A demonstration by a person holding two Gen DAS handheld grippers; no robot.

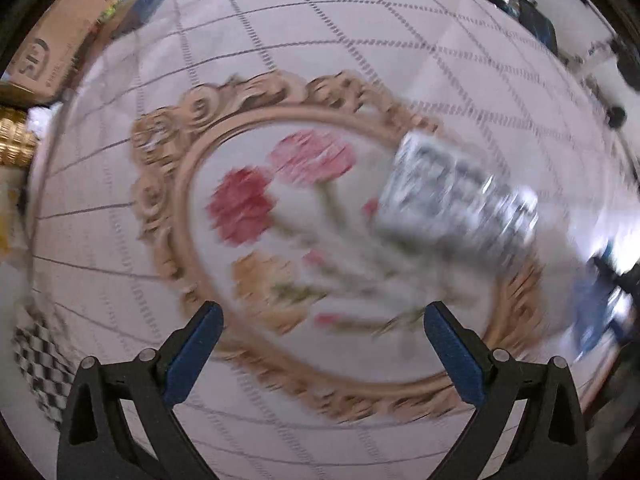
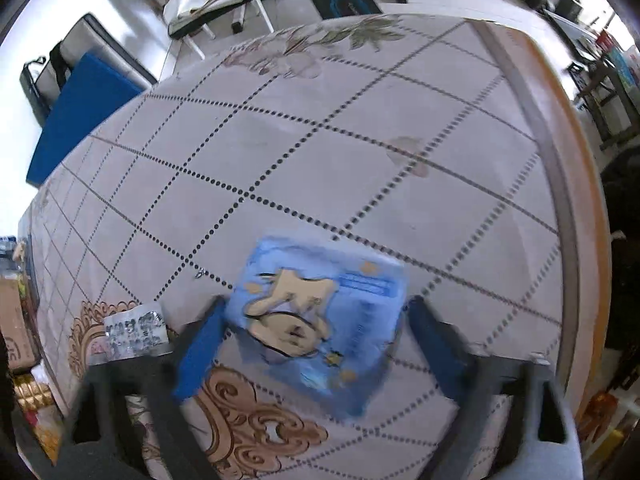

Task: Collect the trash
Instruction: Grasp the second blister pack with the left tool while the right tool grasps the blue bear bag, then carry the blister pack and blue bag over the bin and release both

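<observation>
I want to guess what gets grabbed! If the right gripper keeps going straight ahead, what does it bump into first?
Probably the blue packet. It lies on the tablecloth between the open fingers of the right gripper, though blur hides whether they touch it yet.

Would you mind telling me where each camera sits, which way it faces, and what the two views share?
Left wrist: on the left hand-held gripper, looking down at the floral tablecloth and a silver blister pack; its blue fingers show, spread open.
Right wrist: on the right hand-held gripper, facing down across the table; its fingers flank a blue cartoon packet.
Shared: the blister pack and tablecloth.
</observation>
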